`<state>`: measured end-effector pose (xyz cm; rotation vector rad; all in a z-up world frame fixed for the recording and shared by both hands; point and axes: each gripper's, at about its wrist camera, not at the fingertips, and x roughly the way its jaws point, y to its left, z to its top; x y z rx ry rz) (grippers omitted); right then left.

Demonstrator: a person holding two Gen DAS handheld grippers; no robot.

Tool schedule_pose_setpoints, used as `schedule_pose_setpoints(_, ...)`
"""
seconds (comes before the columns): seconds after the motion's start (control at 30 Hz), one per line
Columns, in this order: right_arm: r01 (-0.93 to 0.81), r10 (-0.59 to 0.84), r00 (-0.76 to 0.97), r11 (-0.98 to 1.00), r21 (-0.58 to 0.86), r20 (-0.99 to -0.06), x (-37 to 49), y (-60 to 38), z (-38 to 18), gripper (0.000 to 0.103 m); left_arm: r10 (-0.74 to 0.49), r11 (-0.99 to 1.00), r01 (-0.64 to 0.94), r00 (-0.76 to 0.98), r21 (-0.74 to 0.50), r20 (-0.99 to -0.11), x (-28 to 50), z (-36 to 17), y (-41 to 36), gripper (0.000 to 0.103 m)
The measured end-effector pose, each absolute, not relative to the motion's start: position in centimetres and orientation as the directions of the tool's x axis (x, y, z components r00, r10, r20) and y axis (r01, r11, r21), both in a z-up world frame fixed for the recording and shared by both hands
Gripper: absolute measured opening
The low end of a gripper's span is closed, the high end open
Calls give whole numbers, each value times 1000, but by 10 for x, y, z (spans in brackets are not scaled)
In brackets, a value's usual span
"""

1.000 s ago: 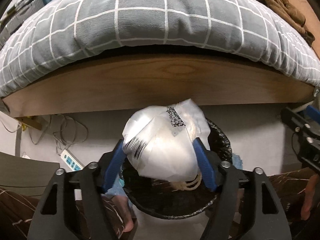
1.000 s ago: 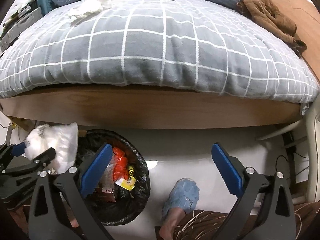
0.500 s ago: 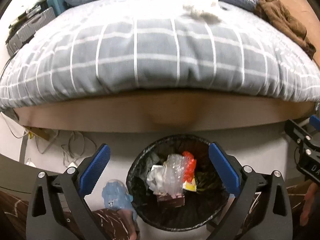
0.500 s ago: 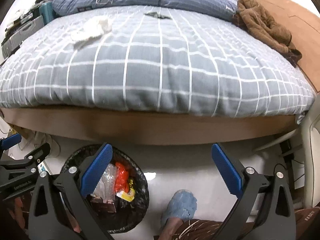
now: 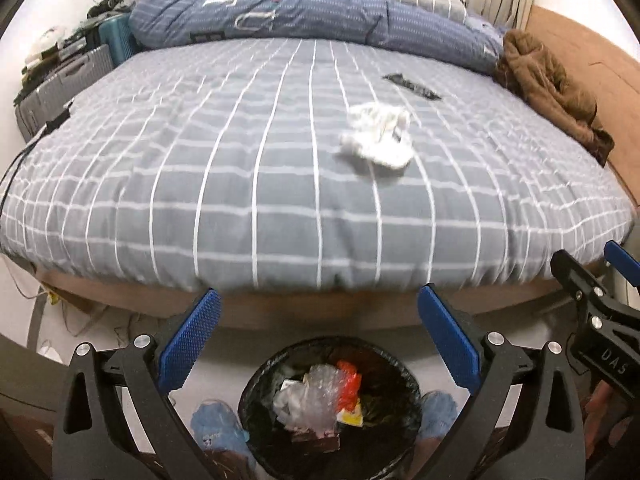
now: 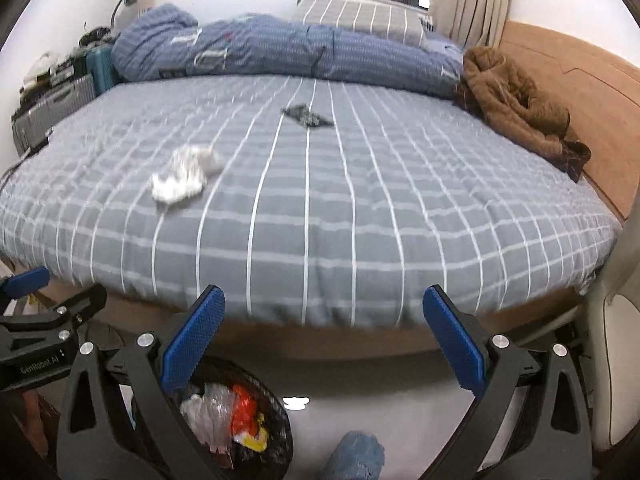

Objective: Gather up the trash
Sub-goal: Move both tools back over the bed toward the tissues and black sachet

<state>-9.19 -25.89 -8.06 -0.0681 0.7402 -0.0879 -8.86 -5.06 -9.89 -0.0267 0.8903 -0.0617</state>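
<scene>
A black-lined trash bin [image 5: 256,412] stands on the floor below the bed, holding clear plastic, red and yellow wrappers; it also shows in the right wrist view as the bin [image 6: 276,432]. My left gripper [image 5: 318,344] hangs open above it with nothing between its blue pads. My right gripper [image 6: 324,344] is open and empty too, to the right of the bin. On the grey checked bedspread lies a crumpled white wrapper [image 5: 378,142], the same wrapper [image 6: 182,180] from the right. A flat dark packet [image 5: 412,87], seen again as the packet [image 6: 307,116], lies farther back.
The wooden bed frame [image 5: 320,316] runs across in front of me. A blue rolled quilt [image 5: 304,16] and a brown garment [image 5: 548,88] lie at the far side. Suitcases [image 5: 68,76] stand at the left. The person's blue slippers [image 5: 218,426] flank the bin.
The left gripper opened and the white plastic bag it held dropped into the bin. Both grippers then rose and tilted up, bringing the top of the bed into view.
</scene>
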Motion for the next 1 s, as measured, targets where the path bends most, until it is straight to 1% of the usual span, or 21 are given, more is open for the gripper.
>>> schedule_pose_setpoints(0.13, 51, -96, 763, 995, -89, -639, -77, -265, -63, 95, -69, 998, 47, 650, -51, -757, -76, -87, -57, 97)
schedule_pose_setpoints(0.3, 41, -81, 771, 996, -78, -632, -54, -268, -55, 95, -70, 997, 58, 673, -41, -736, -53, -78, -63, 97)
schedule_pose_setpoints(0.53, 39, -81, 773, 996, -80, -630, -26, -271, -51, 95, -98, 995, 76, 654, -64, -750, -20, -82, -73, 97)
schedule_pose_setpoints(1.0, 42, -84, 755, 996, -79, -650, 26, -283, -52, 95, -73, 995, 98, 654, -11, -753, 48, -92, -90, 97)
